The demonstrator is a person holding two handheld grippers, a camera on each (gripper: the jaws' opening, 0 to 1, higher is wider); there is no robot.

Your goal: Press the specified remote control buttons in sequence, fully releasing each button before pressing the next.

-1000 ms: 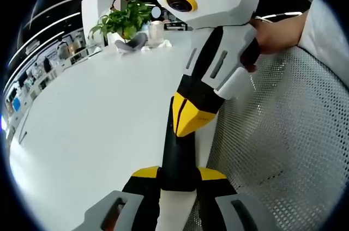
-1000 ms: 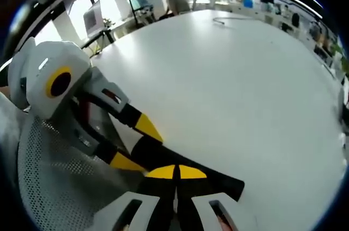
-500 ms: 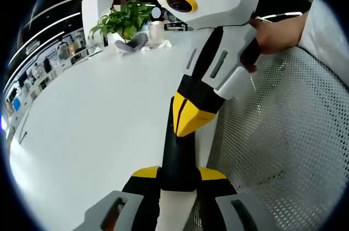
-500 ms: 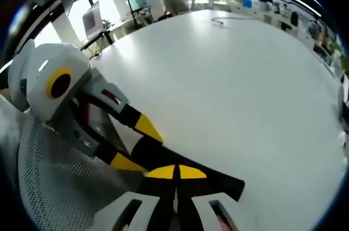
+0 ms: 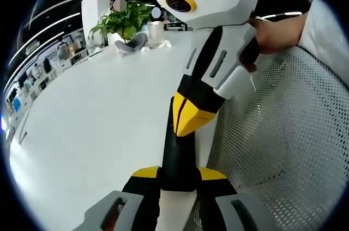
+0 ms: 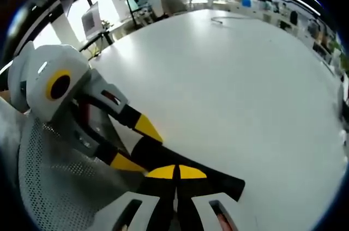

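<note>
Both claws sit at the near edge of the white bench, over a grey perforated mesh surface, probably a chair back. In the left gripper view the left claw has its yellow-tipped jaws spread around a long black bar, which may be the remote control, though no buttons can be made out on it. The right claw comes in from above with its jaws together, tip resting on that bar ahead of the left claw. In the right gripper view the right claw reads as clenched and empty, the left claw just beside it. Judging by this, a press may be under way; how many presses remain cannot be told.
</note>
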